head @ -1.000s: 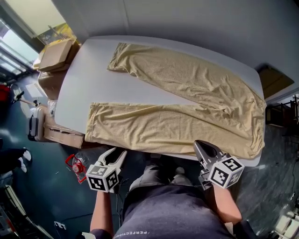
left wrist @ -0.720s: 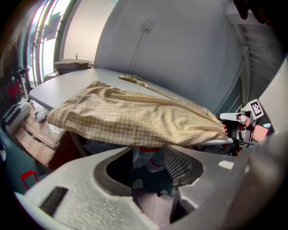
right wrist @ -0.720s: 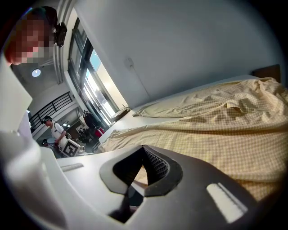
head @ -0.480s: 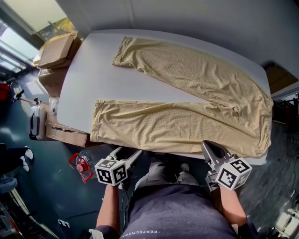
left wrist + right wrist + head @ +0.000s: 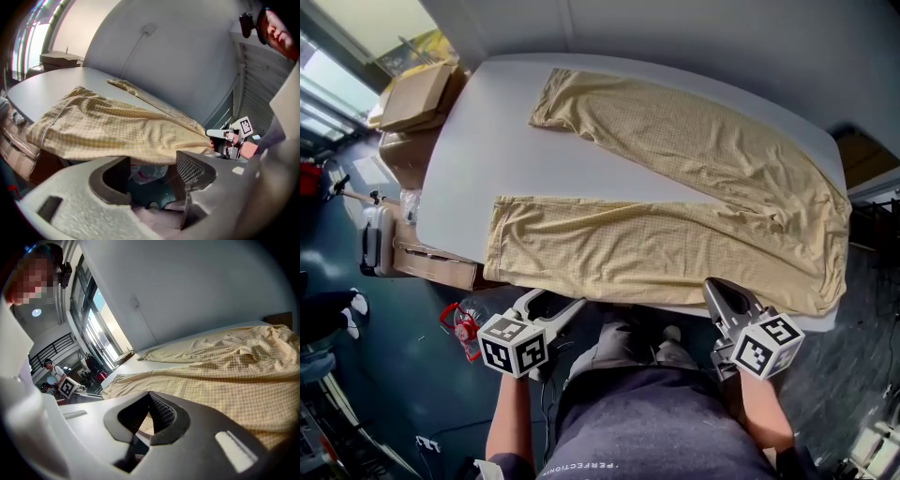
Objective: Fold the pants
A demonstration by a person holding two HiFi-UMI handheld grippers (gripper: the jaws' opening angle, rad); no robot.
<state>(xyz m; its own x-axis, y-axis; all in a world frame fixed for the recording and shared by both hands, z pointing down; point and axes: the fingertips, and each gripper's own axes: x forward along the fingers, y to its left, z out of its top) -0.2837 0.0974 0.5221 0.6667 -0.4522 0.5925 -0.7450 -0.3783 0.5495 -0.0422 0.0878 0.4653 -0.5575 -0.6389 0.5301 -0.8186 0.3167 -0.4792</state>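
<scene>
While yellow checked cloth pants [image 5: 628,253] lie spread out, left gripper [image 5: 555,300], jaws just opened, is empty; right gripper [image 5: 715,285] is closed, empty

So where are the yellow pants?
In the head view, the pants lie spread out on the white table, legs pointing left toward the cardboard boxes, waist at the right end.

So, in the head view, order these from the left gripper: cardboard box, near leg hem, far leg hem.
1. Near leg hem, just ahead of the left gripper.
2. Far leg hem, across the table.
3. Cardboard box, past the table's corner.
</scene>
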